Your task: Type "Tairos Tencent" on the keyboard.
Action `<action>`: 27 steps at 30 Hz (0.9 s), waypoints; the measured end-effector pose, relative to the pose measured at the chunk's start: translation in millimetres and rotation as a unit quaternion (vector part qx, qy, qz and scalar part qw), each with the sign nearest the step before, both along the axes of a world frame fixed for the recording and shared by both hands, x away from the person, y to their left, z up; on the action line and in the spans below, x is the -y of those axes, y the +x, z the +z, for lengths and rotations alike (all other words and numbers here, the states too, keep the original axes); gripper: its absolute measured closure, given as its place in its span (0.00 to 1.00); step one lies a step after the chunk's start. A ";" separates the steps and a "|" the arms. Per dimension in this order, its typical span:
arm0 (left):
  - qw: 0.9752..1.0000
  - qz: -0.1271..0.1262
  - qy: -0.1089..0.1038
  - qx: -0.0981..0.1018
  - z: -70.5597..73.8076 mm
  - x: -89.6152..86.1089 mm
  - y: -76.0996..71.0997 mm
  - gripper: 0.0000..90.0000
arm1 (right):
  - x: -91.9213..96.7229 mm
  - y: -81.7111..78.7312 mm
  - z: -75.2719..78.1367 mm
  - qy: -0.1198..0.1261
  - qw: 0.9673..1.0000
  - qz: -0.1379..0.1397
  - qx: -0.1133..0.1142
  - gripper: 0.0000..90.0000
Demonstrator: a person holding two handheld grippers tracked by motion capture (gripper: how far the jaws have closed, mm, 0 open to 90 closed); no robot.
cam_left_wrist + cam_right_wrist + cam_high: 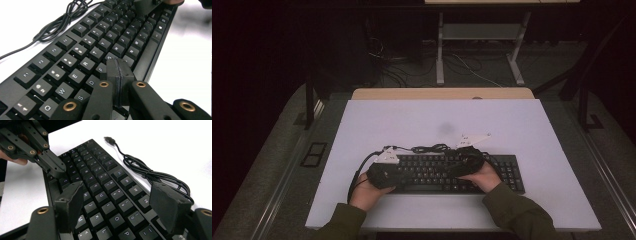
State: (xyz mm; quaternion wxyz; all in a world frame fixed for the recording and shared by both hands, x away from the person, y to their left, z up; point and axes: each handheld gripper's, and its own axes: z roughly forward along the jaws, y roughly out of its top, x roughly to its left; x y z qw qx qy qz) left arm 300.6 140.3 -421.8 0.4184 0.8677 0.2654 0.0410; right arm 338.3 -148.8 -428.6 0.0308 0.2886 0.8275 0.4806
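A black keyboard (447, 174) lies on the white table (532, 130), in the near half just right of centre, its long side running from 9 o'clock to 3 o'clock in the high view. Its cable (432, 148) sits bundled at 12 o'clock just behind the back edge, and the right gripper view shows the USB plug (109, 139) lying loose on the table.

The left hand-held gripper (119, 68) has its jaws pressed together, holding nothing, and the joined tip hovers at or on the keys around F and G; whether it touches them I cannot tell. The right hand-held gripper (120, 202) has its jaws spread wide, empty, straddling the keys around J, K and O from above.

Judging from this, the work looks like pressing keys. The main risk is a wrong key: the left tip is about as broad as a keycap and sits near a seam between two caps, so a push could depress both. The right jaws, spread as they are, could come down on separate keys at once unless they close first. A slanted push could also slide the keyboard on the smooth table, since nothing braces it, and a drift toward 12 o'clock might snag the cable.
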 end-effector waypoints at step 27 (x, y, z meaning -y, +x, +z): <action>0.999 0.033 -0.010 0.008 0.1 -11.7 18.8 0.99 | -1.1 -0.6 -2.8 -0.002 1.000 0.001 -0.003 0.30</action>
